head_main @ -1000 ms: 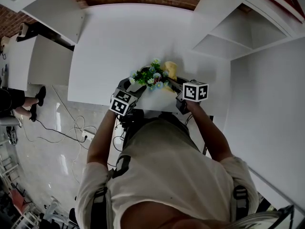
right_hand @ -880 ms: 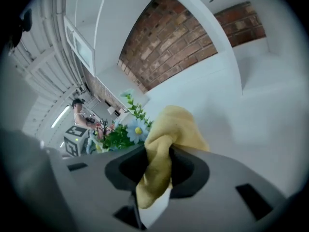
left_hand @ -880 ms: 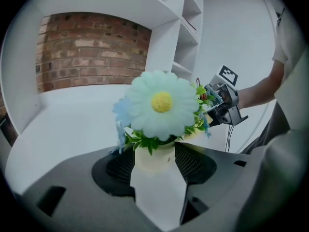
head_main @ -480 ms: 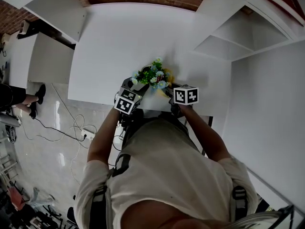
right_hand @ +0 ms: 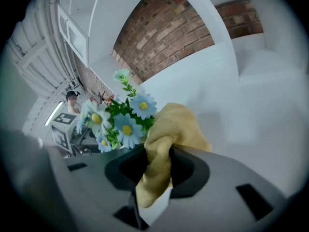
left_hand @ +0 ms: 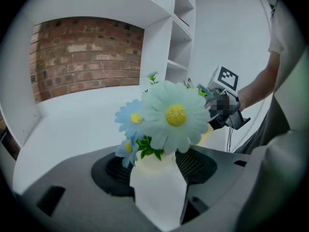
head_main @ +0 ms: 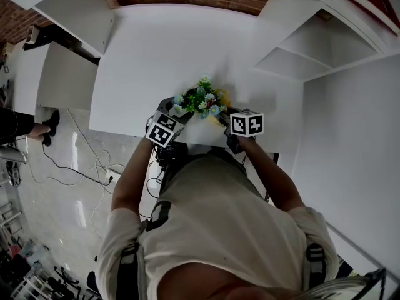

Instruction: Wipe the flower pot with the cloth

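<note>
Head view, looking steeply down: a person in a light shirt stands at the front edge of a white table (head_main: 156, 55). A bunch of blue and white artificial flowers (head_main: 201, 97) stands near that edge and hides the flower pot (left_hand: 159, 192) beneath it. The left gripper (head_main: 177, 109) reaches in from the left of the flowers and the right gripper (head_main: 220, 114) from the right. A bit of yellow cloth (head_main: 224, 97) shows just beside the flowers on the right.

Left gripper view: the white pot stands between the jaws, with a large pale daisy above it. The jaws are wide and have just been opening. The pot nearly fills the space between them, and a thin dark gap shows along one jaw. Across the table, the other gripper's marker cube (left_hand: 226, 77) sits beyond the flowers.

Right gripper view: the jaws are narrow and pinch the yellow cloth, which bunches up above them and hangs down between them. The cloth lies just beside the flowers, in front of a brick wall (right_hand: 164, 28)
</note>
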{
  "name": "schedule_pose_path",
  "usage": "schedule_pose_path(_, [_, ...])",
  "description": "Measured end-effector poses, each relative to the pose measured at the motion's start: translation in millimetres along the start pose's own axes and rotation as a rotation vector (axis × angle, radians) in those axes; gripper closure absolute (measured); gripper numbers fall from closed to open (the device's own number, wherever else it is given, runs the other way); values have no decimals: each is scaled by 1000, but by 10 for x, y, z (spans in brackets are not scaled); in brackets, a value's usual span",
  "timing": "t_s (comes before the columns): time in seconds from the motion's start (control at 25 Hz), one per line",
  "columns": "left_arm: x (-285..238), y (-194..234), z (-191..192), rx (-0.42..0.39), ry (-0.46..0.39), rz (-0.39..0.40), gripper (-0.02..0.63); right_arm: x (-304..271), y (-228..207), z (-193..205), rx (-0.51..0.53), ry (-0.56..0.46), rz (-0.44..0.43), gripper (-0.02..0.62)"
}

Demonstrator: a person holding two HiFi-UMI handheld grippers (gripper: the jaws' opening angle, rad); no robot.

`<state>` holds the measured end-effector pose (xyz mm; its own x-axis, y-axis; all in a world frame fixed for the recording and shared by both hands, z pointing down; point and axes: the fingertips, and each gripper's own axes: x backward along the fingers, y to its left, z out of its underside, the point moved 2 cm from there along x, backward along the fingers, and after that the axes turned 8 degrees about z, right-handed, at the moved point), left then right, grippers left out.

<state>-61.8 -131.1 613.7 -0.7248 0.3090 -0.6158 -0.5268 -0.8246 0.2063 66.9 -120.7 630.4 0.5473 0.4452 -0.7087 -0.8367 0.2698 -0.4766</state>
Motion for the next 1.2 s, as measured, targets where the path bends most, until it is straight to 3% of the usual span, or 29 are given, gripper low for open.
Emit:
schedule_pose_path(0.16, [-74,-19,-22,-3,17,4,333,-23,17,-142,26,-25,8,474])
schedule_pose_path(0.36, [-102,-94,51,85,-1,-105,337,-97,-13,44,-7,-3,55,474])
schedule_pose_path(0.52, [-97,-169,120,62,20,-151,341,-145,87,184,7,14,58,474])
schedule_pose_path(0.68, [-43,-219,159,49,40,-100,349,-134,76,195,-1,23,48,474])
schedule_pose_path(0.84, [65,-71,185,31,56,-100,355,-86,18,100,-20,3,44,474])
schedule_pose_path(1.04, [8,-42,-46,-6,35,39,290,-79,-22,-43,1,-13,44,474])
schedule_pose_path(1.2, [-121,-44,-15,-16,48,-7,290,-118,-9,-46,7,-7,45,473])
